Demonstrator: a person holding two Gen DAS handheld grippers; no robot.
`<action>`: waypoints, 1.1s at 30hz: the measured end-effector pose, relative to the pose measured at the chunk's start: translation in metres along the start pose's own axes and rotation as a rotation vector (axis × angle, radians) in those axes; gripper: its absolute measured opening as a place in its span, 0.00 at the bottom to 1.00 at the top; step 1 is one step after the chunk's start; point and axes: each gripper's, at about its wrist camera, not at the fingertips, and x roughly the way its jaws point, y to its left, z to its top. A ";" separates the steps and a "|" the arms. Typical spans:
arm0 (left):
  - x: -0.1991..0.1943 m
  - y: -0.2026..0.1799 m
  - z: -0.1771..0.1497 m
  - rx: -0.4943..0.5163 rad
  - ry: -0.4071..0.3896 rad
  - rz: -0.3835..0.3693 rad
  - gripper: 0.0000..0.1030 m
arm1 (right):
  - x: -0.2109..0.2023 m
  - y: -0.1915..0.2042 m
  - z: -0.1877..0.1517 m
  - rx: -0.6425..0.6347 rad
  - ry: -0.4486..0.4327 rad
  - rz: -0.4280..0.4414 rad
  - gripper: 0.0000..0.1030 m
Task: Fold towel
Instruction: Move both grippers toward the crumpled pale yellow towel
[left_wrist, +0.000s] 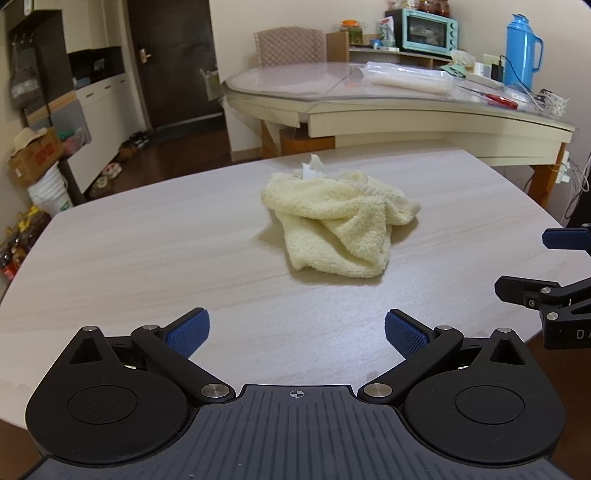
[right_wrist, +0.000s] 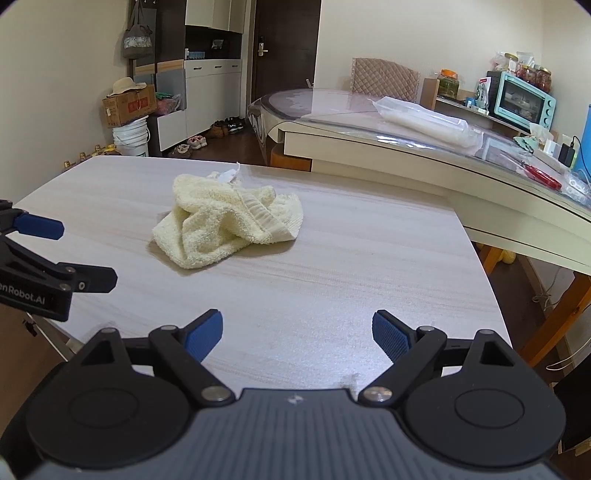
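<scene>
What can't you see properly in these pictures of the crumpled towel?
- Towel corners and edges: both views, buried in its own folds.
- White tag: both views, print too small.
- Right tool: left wrist view, cut off by the frame edge.
- Oven contents: right wrist view, blurred.

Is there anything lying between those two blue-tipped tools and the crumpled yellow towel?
Nothing visible. Only bare table separates the open left tool and open right tool from the towel.

Black left claw (left_wrist: 297, 334), right claw (right_wrist: 297, 336) — blue ribbed pads, silver screws
</scene>
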 end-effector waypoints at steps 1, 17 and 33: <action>0.000 0.000 0.000 -0.002 0.000 0.000 1.00 | 0.001 0.001 0.000 0.004 0.000 0.004 0.87; 0.002 0.002 0.000 -0.005 -0.007 0.014 1.00 | 0.007 0.005 0.000 0.007 0.015 0.021 0.87; 0.015 0.026 0.011 -0.023 -0.015 0.030 1.00 | 0.022 -0.001 0.027 -0.019 -0.040 0.082 0.87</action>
